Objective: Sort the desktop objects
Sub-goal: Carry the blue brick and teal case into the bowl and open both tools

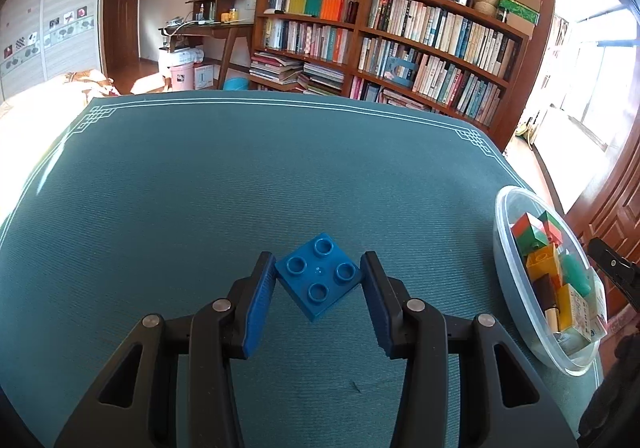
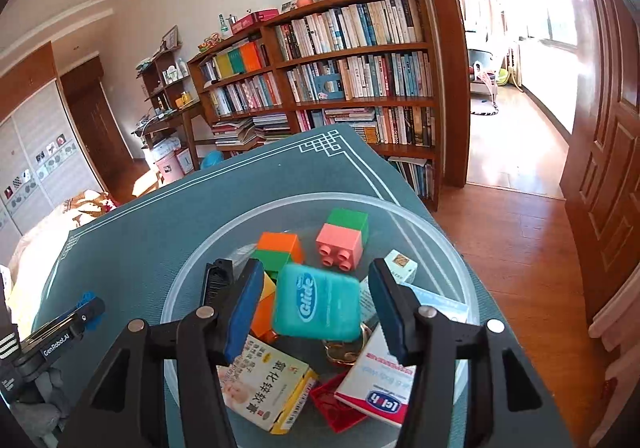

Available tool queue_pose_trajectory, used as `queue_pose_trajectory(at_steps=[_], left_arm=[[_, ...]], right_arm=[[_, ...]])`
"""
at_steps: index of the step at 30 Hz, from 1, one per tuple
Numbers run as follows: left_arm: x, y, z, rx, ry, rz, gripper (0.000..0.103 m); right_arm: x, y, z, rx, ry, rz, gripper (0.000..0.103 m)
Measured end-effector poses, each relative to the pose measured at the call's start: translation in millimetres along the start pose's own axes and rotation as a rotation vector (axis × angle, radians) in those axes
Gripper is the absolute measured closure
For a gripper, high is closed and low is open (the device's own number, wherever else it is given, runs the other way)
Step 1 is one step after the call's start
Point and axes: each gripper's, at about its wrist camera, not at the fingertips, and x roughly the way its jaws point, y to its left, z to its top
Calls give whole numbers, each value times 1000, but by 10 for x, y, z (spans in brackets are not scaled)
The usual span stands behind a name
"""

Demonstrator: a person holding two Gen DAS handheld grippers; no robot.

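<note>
A flat blue four-stud brick lies on the teal table mat between the fingers of my left gripper. The jaws touch or nearly touch its corners; I cannot tell if they grip it. My right gripper is open above a clear plastic bowl. A teal Glide floss box sits blurred between its fingers, touching neither pad. The bowl holds toy bricks and small boxes, among them a pink and green brick and an orange and green brick. The bowl also shows in the left wrist view.
A yellow and white medicine box and a white Icloh box lie at the bowl's near side. The left gripper's body shows at the left of the right wrist view. A bookshelf stands beyond the table's far edge.
</note>
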Motion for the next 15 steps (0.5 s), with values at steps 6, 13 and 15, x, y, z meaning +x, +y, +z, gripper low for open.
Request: queue_pose_trajectory(at_steps=[6, 13, 15], left_arm=[[-138, -276, -15, 40, -14, -121, 56], [-247, -723, -27, 132, -16, -219, 56], [-254, -849, -15, 156, -10, -242, 56]], right_arm=[[-126, -124, -1, 44, -95, -69, 39], [-334, -171, 9, 93, -231, -190, 27], [-356, -194, 23, 101, -239, -193, 27]])
